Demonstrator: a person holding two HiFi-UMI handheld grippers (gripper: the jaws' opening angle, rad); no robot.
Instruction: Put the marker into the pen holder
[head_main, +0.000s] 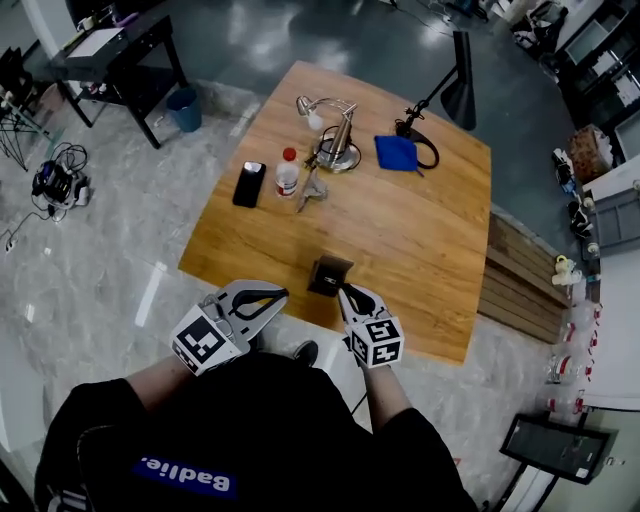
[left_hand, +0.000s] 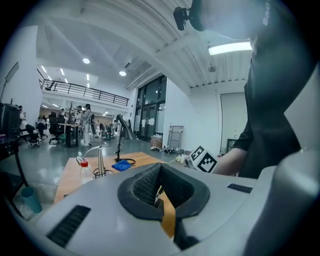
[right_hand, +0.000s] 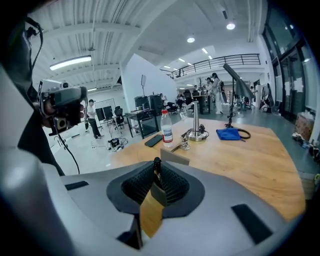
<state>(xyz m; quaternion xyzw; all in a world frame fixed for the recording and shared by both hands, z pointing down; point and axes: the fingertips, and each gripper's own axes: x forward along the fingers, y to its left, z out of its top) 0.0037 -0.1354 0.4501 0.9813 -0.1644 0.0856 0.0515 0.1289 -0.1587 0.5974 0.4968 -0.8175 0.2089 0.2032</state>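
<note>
The pen holder (head_main: 330, 275), a small dark square box, stands near the front edge of the wooden table (head_main: 420, 240). My right gripper (head_main: 347, 291) is just to its front right, with the jaws shut on a thin dark marker (right_hand: 157, 165) whose black tip sticks up between them. In the right gripper view the pen holder (right_hand: 175, 156) shows directly behind the jaws. My left gripper (head_main: 282, 294) is held off the table's front edge, left of the holder. Its jaws are shut with nothing in them (left_hand: 161, 199).
Farther back on the table are a black phone (head_main: 249, 184), a small red-capped bottle (head_main: 287, 172), a metal desk lamp (head_main: 338, 140), a blue cloth (head_main: 397, 152) with a black cable, and a small metal clip (head_main: 312, 190). A blue bin (head_main: 185, 108) stands on the floor.
</note>
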